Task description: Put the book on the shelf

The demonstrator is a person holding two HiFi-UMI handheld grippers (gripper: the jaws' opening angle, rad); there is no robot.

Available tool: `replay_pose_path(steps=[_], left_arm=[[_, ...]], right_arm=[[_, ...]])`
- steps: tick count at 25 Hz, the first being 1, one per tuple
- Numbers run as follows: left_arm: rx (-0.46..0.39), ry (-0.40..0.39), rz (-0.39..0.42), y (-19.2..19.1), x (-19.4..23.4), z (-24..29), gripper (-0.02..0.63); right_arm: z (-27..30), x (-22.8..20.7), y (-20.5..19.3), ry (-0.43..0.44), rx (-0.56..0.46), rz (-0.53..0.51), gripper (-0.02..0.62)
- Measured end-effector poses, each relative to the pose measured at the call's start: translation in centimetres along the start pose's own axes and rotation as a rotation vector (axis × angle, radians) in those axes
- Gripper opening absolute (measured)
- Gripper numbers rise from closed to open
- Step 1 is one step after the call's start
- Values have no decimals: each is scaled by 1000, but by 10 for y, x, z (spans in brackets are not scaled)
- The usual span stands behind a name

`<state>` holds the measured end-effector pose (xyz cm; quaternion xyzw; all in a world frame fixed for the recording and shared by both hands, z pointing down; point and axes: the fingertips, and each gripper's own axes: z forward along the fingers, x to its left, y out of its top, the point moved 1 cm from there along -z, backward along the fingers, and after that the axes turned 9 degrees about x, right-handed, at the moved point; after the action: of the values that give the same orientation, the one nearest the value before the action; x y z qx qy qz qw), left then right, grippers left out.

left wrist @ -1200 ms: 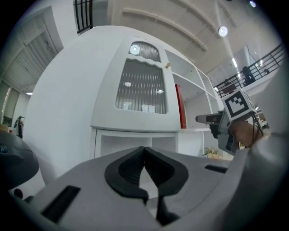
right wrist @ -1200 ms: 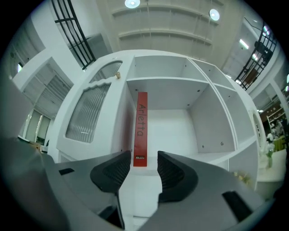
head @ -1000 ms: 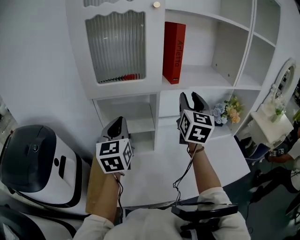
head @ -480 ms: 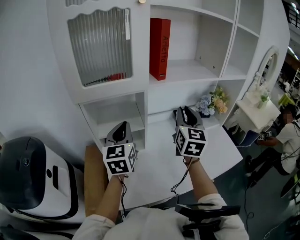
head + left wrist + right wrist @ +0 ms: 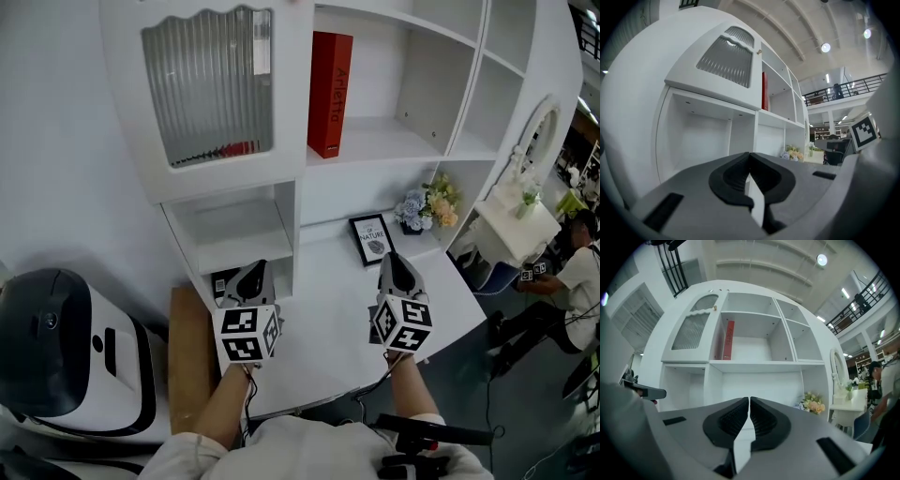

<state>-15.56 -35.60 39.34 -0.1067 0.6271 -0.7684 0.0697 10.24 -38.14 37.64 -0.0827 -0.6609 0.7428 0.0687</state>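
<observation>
A red book (image 5: 330, 94) stands upright at the left side of a middle compartment of the white shelf unit (image 5: 375, 155); it also shows as a red book (image 5: 727, 340) in the right gripper view and as a thin red book (image 5: 764, 91) in the left gripper view. My right gripper (image 5: 394, 264) hovers over the white desk (image 5: 328, 319), well below and in front of the book, its jaws shut with nothing between them (image 5: 749, 400). The left gripper (image 5: 253, 274) hangs by the lower left cubby, jaws together and empty (image 5: 750, 157).
A small black picture frame (image 5: 371, 238) and a bunch of flowers (image 5: 427, 204) stand at the desk's back. Another dark frame (image 5: 223, 284) sits in the low cubby. A black-and-white machine (image 5: 56, 347) and a brown box (image 5: 192, 347) are at left. A person (image 5: 572, 281) sits at right.
My right gripper has drawn back from the shelf toward me and its jaws have closed, uncovering the picture frame. The left gripper shifted slightly nearer and right.
</observation>
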Motion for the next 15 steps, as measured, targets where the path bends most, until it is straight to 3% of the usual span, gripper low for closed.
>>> replay_pose_path(steps=[6, 12, 15], left_arm=[[3, 17, 2, -6, -22, 0, 8], [5, 53, 6, -11, -54, 2, 8], [9, 63, -34, -18, -68, 7, 8]], right_arm=[[-9, -30, -14, -18, 36, 16, 31], [-17, -60, -20, 12, 57, 15, 31], [-18, -70, -22, 49, 67, 5, 30]])
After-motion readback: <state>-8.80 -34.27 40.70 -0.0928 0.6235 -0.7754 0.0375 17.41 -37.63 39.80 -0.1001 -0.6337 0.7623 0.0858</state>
